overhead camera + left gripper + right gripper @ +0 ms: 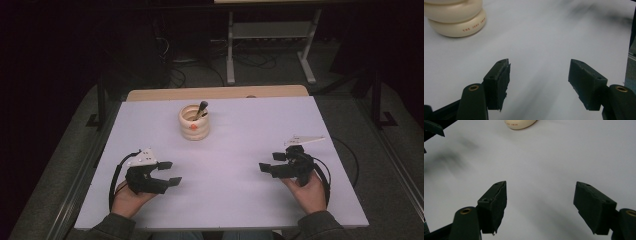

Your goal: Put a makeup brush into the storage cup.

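White table (240,165), cream ribbed cup (456,18) lettered "THE JUDY", pen (201,109) inside.

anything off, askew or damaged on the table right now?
Mostly tidy. The cream ribbed cup stands upright with a dark brush leaning in it, nothing spilled. One oddity: the left gripper has a ragged, frayed pad; the right gripper shows similar wear. Both are open.
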Motion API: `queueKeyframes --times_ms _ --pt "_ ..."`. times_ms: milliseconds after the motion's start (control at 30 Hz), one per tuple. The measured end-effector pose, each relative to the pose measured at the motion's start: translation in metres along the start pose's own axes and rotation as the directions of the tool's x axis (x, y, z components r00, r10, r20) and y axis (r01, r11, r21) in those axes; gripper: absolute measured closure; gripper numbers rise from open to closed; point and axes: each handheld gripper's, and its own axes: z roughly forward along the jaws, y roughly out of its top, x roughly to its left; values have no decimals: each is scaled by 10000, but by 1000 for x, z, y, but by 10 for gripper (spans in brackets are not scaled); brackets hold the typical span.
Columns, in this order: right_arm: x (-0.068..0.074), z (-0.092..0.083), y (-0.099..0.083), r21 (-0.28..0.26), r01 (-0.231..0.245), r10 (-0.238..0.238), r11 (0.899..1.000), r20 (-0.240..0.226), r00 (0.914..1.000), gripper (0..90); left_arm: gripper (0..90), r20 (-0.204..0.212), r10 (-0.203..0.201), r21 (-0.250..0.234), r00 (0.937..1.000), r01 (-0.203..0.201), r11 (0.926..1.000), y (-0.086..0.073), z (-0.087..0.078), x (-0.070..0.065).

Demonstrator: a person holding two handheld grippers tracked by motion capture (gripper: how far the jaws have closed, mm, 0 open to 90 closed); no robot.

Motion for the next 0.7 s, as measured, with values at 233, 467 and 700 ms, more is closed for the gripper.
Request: queueKeyframes --times_ms 233,467,700 --pt "-1 0 -9 -22 -173 173 9998 -106 9998 257 325 1 17 141 10000 -17 9999 -3 0 0" --pt "-3 -4 -19 -76 -256 255 9996 -96 9996 257 323 21 -29 145 10000 28 9999 -5 1 0" --pt "-1 -7 -26 -116 -281 279 9995 -122 9995 257 322 54 -4 237 10000 2 9997 -9 2 -1"
